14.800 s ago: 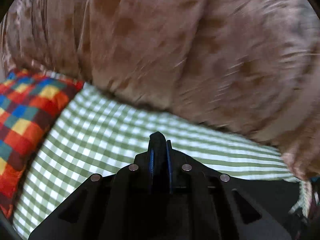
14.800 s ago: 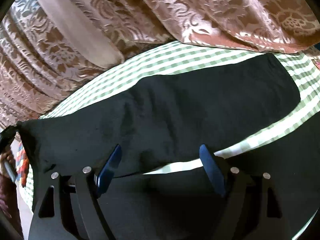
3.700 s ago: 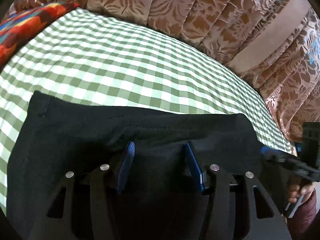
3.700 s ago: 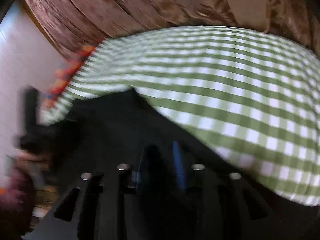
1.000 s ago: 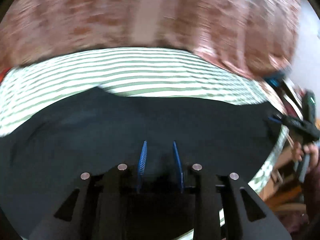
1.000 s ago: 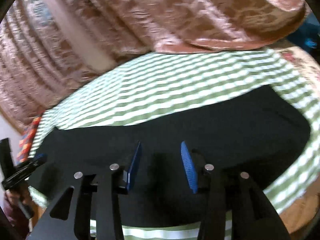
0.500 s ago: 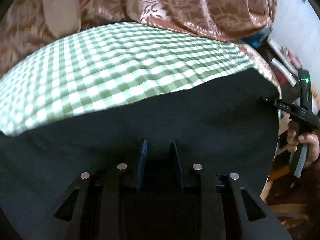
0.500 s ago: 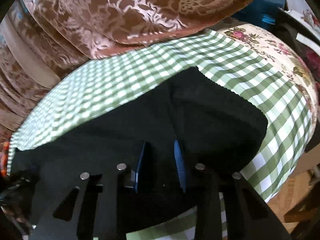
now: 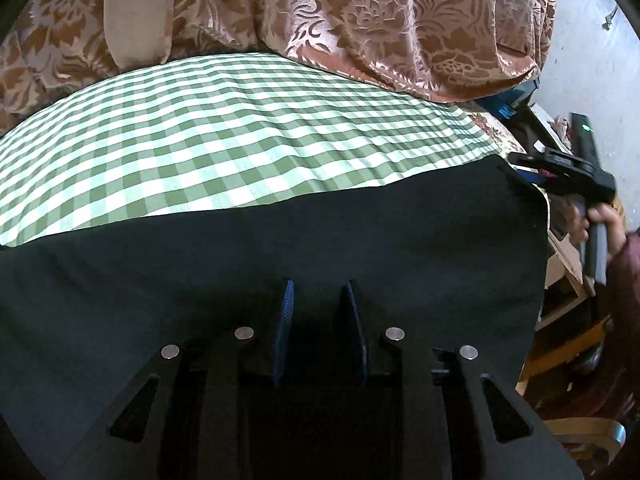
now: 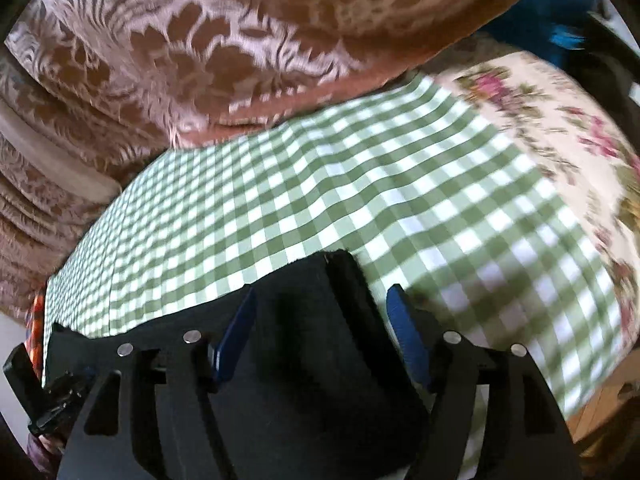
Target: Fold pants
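We've laid the black pants (image 9: 280, 248) flat on the green-check bed (image 9: 240, 128), right tongs (image 10: 320, 320) opening off the end w/ cloth between, left tongs (image 9: 318, 300) narrow, grip unclear; next, regrip for another fold.

A green-and-white checked cloth (image 9: 240, 128) covers the broad surface, bright with daylight. Right behind the checked cloth hangs a brown floral damask curtain (image 9: 380, 20) in heavy folds, a plain beige band (image 9: 136, 12) running down it. At the checked cloth's right end a cream covering with pink flowers (image 10: 552, 120) shows from underneath. Beyond that end stands a pale grey wall (image 9: 592, 60), with wooden furniture (image 9: 568, 352) below it, blurred.
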